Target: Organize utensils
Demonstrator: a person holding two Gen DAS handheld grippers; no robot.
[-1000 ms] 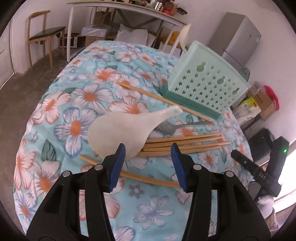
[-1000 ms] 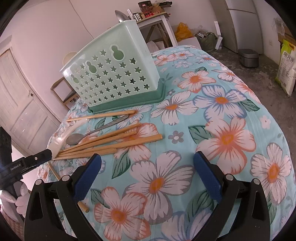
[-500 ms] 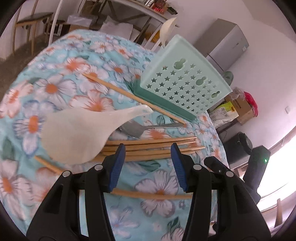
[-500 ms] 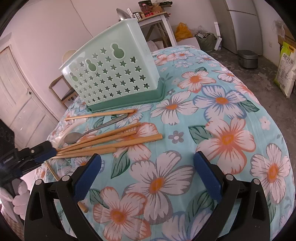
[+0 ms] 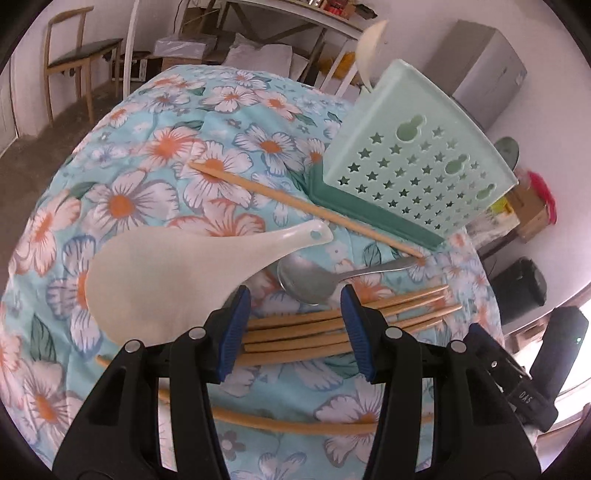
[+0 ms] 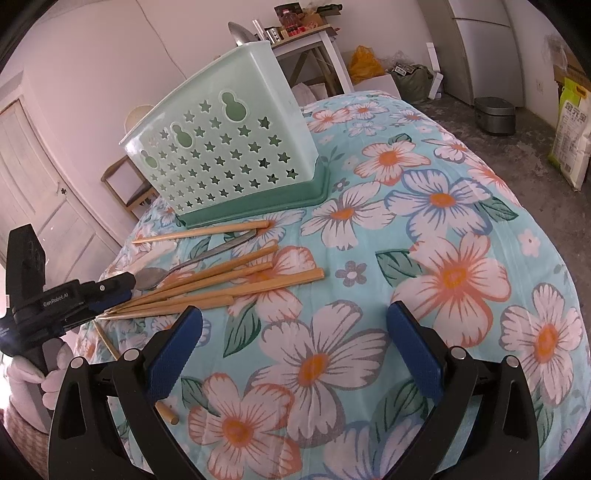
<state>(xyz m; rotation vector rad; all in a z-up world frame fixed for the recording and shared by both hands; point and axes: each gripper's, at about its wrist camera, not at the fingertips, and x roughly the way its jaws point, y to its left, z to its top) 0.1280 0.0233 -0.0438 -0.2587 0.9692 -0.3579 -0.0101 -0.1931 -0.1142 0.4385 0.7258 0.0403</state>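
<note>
- The left tongs (image 5: 291,328) stand spread and hold nothing, poised over the bundle of wooden chopsticks (image 5: 332,325) on the floral-clothed counter (image 5: 122,199).
- The right tongs (image 6: 295,350) are spread wider still, gripping nothing, with only flowered cloth between their blue pads (image 6: 173,354).
- The mint-green utensil basket (image 5: 413,162) stands upright on its darker green tray; everything else lies on the near side of it.
- One lone chopstick (image 5: 306,206) lies just beside the basket's tray; a metal spoon (image 5: 317,280) lies between it and the bundle.
- Only the left wrist view shows the white rice paddle (image 5: 177,280) in full, well apart from the basket, and a white spoon (image 5: 369,44) rising from the basket's far side.
- The right wrist view shows a metal spoon bowl (image 6: 240,33) poking above the basket's rim, and the left tongs (image 6: 110,291) at the bundle's thin ends.
- Another chopstick (image 5: 295,421) lies across the cloth, farthest from the basket, partly hidden by the left tongs.
</note>
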